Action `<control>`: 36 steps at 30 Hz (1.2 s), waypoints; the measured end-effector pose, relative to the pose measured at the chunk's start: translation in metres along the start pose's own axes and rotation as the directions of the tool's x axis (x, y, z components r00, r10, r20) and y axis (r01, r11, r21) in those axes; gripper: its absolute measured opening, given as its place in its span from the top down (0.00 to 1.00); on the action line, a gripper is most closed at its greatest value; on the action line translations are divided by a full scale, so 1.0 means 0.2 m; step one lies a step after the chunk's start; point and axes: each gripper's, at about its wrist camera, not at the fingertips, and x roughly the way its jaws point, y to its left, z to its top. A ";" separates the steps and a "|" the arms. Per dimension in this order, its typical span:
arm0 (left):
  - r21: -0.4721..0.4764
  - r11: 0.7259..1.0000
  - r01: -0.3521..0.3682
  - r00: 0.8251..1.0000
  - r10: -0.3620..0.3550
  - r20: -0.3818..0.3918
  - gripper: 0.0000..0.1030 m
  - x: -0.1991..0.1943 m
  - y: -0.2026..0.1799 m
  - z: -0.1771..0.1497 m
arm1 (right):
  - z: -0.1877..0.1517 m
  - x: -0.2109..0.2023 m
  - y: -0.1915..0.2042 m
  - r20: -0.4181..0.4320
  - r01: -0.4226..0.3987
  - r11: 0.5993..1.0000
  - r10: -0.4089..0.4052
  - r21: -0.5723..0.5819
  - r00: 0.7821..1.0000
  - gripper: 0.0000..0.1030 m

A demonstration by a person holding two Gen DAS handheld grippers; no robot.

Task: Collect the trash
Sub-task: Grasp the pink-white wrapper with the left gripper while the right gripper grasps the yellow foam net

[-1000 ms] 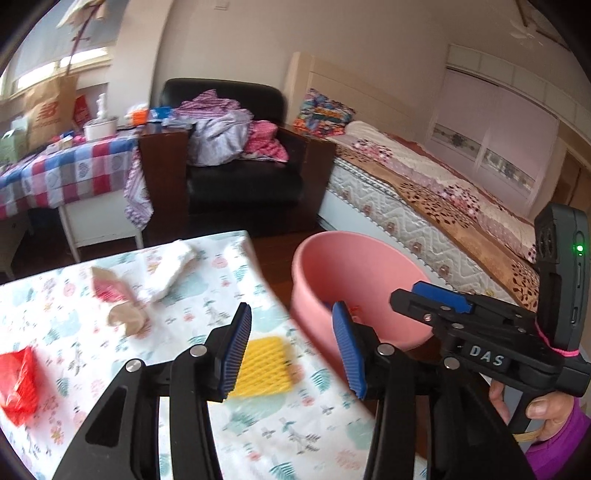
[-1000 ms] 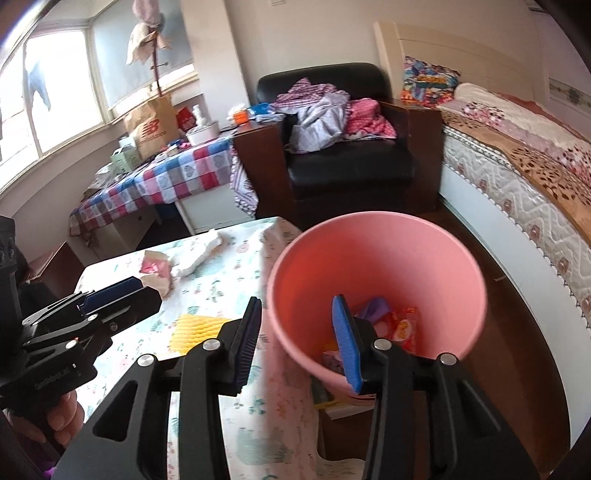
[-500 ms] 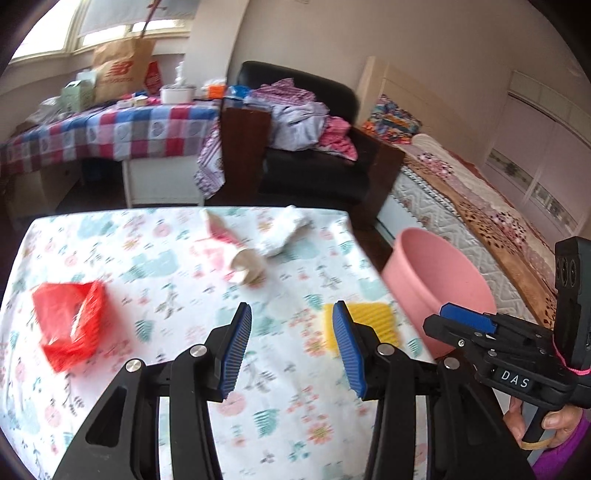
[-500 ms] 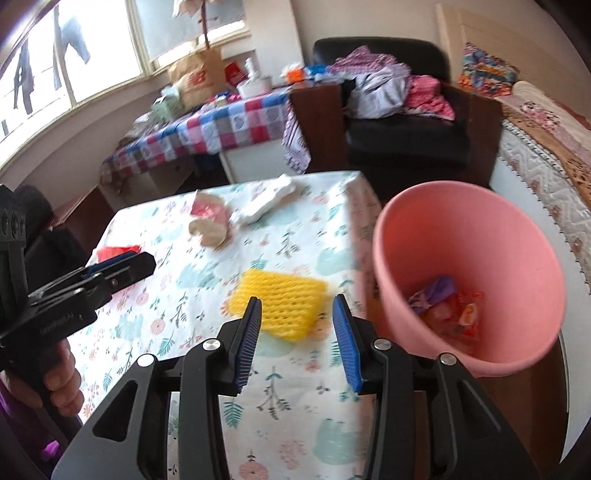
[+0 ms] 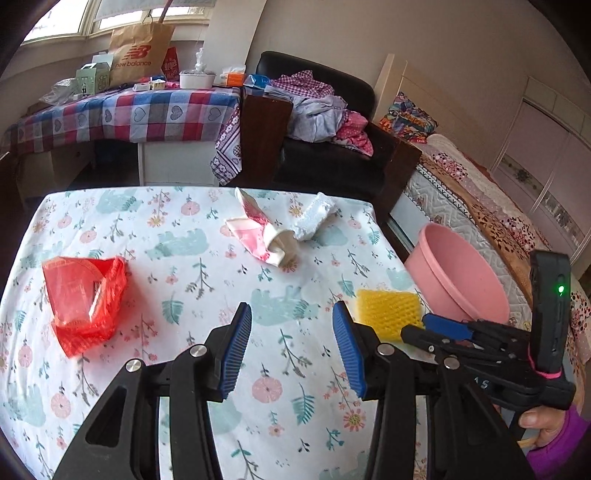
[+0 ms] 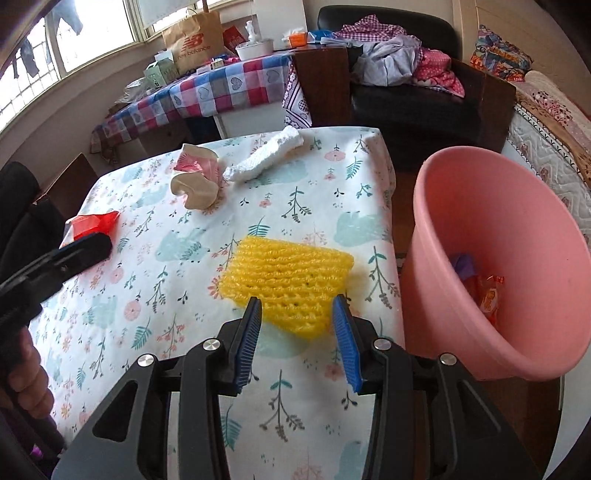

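R gripper (image 6: 297,325) open, empty, over near edge of yellow foam net (image 6: 284,280); L gripper (image 5: 291,347) open, empty, above table (image 5: 110,221).

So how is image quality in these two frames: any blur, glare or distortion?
Left wrist view: sharp, strong fisheye bending, dark vignetted corners, window overexposed. Right wrist view: equally sharp, yellow foam net crisp, windows blown out, soft daylight, faint shadows.

left tongs (image 5: 291,347): black frame, blue ribbed pads, silver screws | right tongs (image 6: 297,338): same build | sleeve (image 5: 554,454): purple
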 end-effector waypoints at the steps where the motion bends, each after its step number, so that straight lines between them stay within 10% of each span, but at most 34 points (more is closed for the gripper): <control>1: -0.002 1.000 -0.004 1.000 0.004 0.004 0.56 0.00 0.01 0.01 | 0.00 0.01 0.00 -0.005 -0.009 1.000 0.009 0.004 1.000 0.61; 8: -0.051 0.999 -0.006 1.000 0.006 0.000 0.56 0.05 0.09 0.07 | -0.03 0.03 0.05 -0.007 -0.034 0.999 0.034 -0.009 0.999 0.87; 28: -0.196 0.978 -0.069 0.994 0.051 -0.098 0.58 0.49 0.09 0.34 | -0.04 -0.07 0.06 0.100 -0.032 0.999 0.032 -0.009 0.994 0.89; 36: -0.137 0.989 -0.059 0.996 0.049 -0.074 0.75 0.47 0.05 0.34 | -0.05 -0.09 0.06 0.117 -0.036 0.999 0.036 -0.003 0.993 0.89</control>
